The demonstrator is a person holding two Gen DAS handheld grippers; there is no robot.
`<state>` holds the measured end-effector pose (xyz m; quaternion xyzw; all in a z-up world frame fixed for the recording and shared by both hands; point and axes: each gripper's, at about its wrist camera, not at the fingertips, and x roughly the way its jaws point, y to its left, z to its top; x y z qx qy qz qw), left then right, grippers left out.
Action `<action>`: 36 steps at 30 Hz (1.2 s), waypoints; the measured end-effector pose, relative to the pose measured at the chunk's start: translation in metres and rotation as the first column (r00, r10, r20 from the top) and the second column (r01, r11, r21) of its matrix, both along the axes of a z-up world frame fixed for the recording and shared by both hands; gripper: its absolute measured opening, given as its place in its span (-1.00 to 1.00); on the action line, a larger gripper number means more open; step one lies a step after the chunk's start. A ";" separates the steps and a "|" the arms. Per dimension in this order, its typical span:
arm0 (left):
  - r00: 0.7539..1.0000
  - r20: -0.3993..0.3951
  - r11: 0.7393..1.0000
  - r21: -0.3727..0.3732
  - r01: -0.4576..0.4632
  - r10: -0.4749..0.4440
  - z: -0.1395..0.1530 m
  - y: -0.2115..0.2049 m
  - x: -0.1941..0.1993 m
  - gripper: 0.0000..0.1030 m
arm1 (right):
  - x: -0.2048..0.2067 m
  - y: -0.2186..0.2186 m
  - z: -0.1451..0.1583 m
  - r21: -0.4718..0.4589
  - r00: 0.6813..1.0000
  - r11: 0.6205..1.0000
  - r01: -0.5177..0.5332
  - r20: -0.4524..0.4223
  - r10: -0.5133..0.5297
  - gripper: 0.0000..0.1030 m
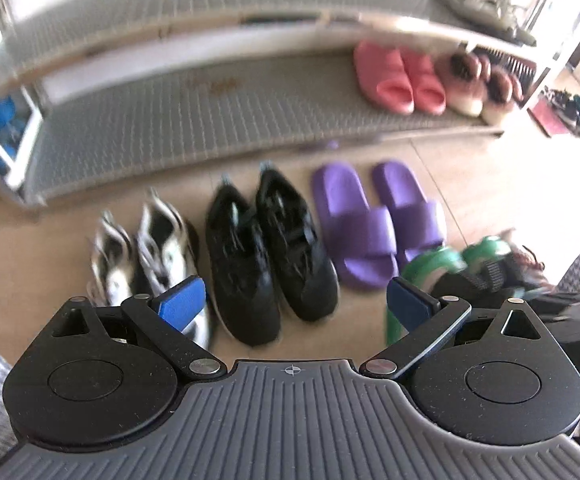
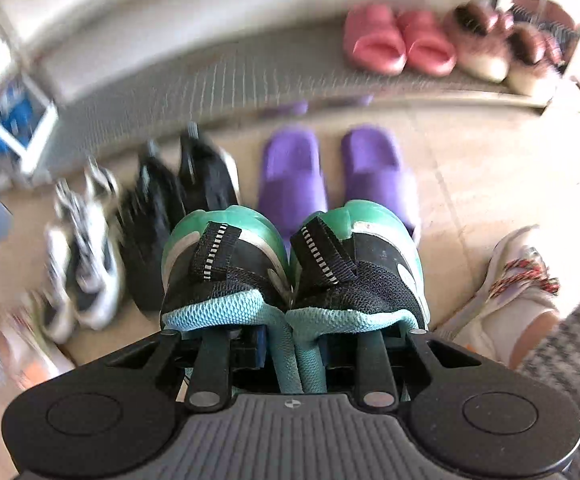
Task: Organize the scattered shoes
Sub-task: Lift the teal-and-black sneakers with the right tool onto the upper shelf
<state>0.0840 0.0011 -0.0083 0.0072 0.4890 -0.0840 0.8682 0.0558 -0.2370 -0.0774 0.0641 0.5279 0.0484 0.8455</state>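
The right gripper (image 2: 290, 344) is clamped on a pair of black mesh sneakers with green rubber heels and teal lining (image 2: 294, 264), its jaws drawn in on the two inner collar walls pressed together, so that one pinch carries both shoes at once. The pair hangs off the floor in front of the camera, heels and pull tabs toward the lens, toes pointing away and downward; the long axis of each shoe runs away from the gripper toward the rack, the two lying parallel and touching at the heels.

The left gripper (image 1: 294, 304) stands wide open with nothing between its blue pads (image 1: 179, 306); it holds above the row on the floor, probably kept free for the next pair. In its view the green heels (image 1: 442, 260) show at the right edge, blurred.

On the pale wood floor (image 2: 470, 168), just in front of the grey wire-mesh shoe rack (image 1: 169, 120), three pairs sit side by side, with their long axes square to the rack: white and black trainers (image 1: 149, 252), black lace-up sneakers (image 1: 269, 256) and purple foam slides (image 1: 374, 220). The lower shelf already holds pink foam slides (image 1: 398, 76) and fluffy pink slippers (image 1: 478, 84) at its right end (much of the shelf beside them is bare, a likely home for the lifted pair). Olive sneakers (image 1: 482, 0) rest on the shelf above. A person's foot in a white shoe with red-patterned laces (image 2: 518, 292) stands at the right.
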 end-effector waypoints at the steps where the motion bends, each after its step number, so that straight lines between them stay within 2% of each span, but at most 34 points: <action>1: 1.000 0.013 1.000 0.006 -0.011 0.011 0.003 0.002 -0.001 0.94 | -0.001 -0.002 0.012 0.011 0.999 1.000 0.010 0.031 -0.010 -0.51; 6: 0.998 0.016 0.998 -0.017 -0.058 0.058 0.007 0.014 -0.004 0.94 | 0.007 -0.004 0.057 0.030 0.985 0.999 0.021 0.170 -0.026 -0.51; 13: 0.998 -0.006 0.998 -0.014 -0.058 0.058 0.002 0.013 0.003 0.94 | 0.051 -0.015 0.118 0.037 0.928 0.998 0.054 0.368 -0.064 -0.51; 15: 0.998 -0.022 0.998 -0.021 -0.052 0.052 -0.002 0.009 0.009 0.94 | 0.070 -0.023 0.133 0.031 0.909 0.998 0.059 0.410 -0.066 -0.51; 20: 0.997 -0.063 0.999 -0.035 -0.035 0.033 -0.010 0.000 0.021 0.94 | 0.149 -0.030 0.160 -0.024 0.868 0.998 0.064 0.494 -0.044 -0.51; 23: 0.996 -0.086 1.000 -0.023 -0.018 0.016 -0.015 -0.003 0.028 0.94 | 0.211 -0.030 0.167 -0.060 0.843 0.996 0.061 0.538 -0.019 -0.51; 26: 0.994 -0.111 1.000 -0.003 0.002 -0.002 -0.021 -0.005 0.037 0.94 | 0.269 -0.026 0.158 -0.095 0.796 0.993 0.070 0.605 0.002 -0.48; 28: 0.993 -0.122 1.000 0.009 0.012 -0.010 -0.024 -0.006 0.041 0.94 | 0.307 -0.028 0.137 -0.122 0.796 0.989 0.086 0.606 0.006 -0.14; 29: 0.992 -0.122 1.000 0.015 0.013 -0.011 -0.025 -0.006 0.043 0.94 | 0.329 -0.030 0.124 -0.132 0.803 0.987 0.087 0.596 0.009 -0.14; 30: 0.992 -0.122 1.000 0.022 0.014 -0.011 -0.026 -0.007 0.045 0.94 | 0.341 -0.030 0.114 -0.135 0.807 0.988 0.073 0.591 0.021 -0.15; 31: 0.992 -0.123 1.000 0.025 0.015 -0.012 -0.026 -0.007 0.046 0.94 | 0.342 -0.029 0.110 -0.152 0.781 0.985 0.076 0.624 0.036 -0.10; 32: 0.992 -0.124 1.000 0.023 0.018 -0.015 -0.027 -0.007 0.046 0.94 | 0.342 -0.026 0.108 -0.187 0.752 0.978 0.097 0.657 0.051 0.07; 33: 0.992 -0.127 1.000 0.021 0.022 -0.019 -0.027 -0.007 0.046 0.94 | 0.343 -0.025 0.107 -0.209 0.730 0.971 0.114 0.680 0.061 0.08; 36: 0.990 -0.137 0.999 0.012 0.032 -0.030 -0.028 -0.009 0.045 0.94 | 0.342 -0.034 0.114 -0.171 0.745 0.980 0.098 0.666 0.042 0.10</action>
